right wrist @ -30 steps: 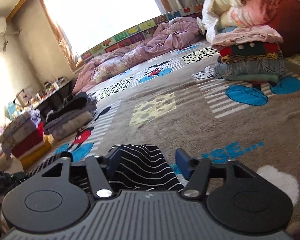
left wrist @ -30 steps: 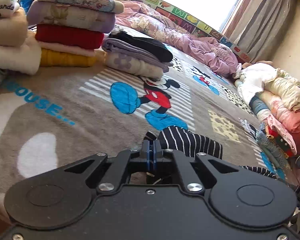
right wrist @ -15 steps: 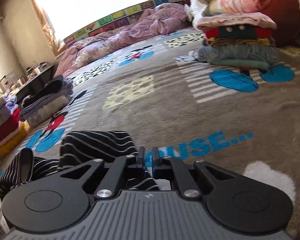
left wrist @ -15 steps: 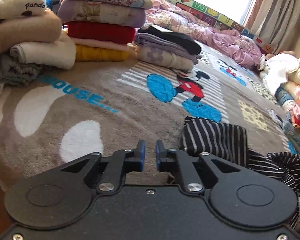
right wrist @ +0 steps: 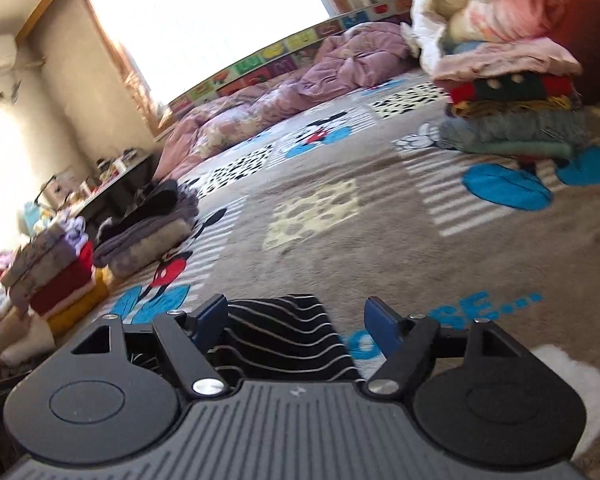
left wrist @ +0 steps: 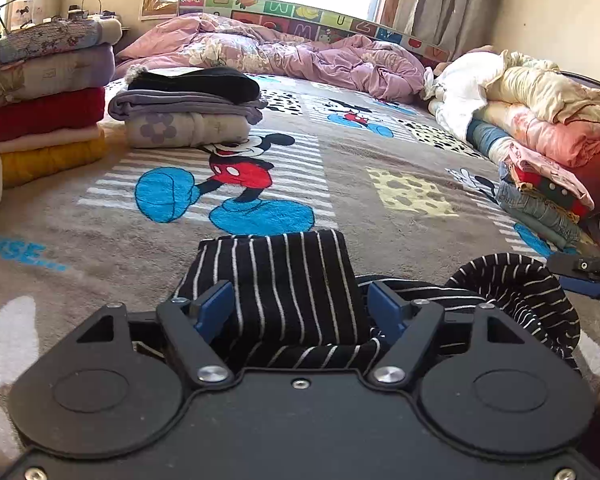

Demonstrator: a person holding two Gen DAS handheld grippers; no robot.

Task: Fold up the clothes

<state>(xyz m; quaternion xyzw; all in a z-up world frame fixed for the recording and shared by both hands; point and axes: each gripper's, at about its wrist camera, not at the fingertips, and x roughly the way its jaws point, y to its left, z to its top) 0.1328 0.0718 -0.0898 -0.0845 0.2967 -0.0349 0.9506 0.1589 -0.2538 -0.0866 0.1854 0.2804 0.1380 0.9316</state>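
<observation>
The Mickey Mouse blanket (left wrist: 340,168) serves as the folding surface, with folded stacks (left wrist: 188,116) parked at ten o'clock, likely clear of the work. The black striped garment (left wrist: 284,280) lies at six o'clock, partly folded. The left gripper (left wrist: 300,304) straddles it, jaws apart; the right gripper (right wrist: 296,320) is likewise spread, poised to pinch.

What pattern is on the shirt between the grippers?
Thin white stripes on the black knit garment, clearest in the left wrist view.
</observation>
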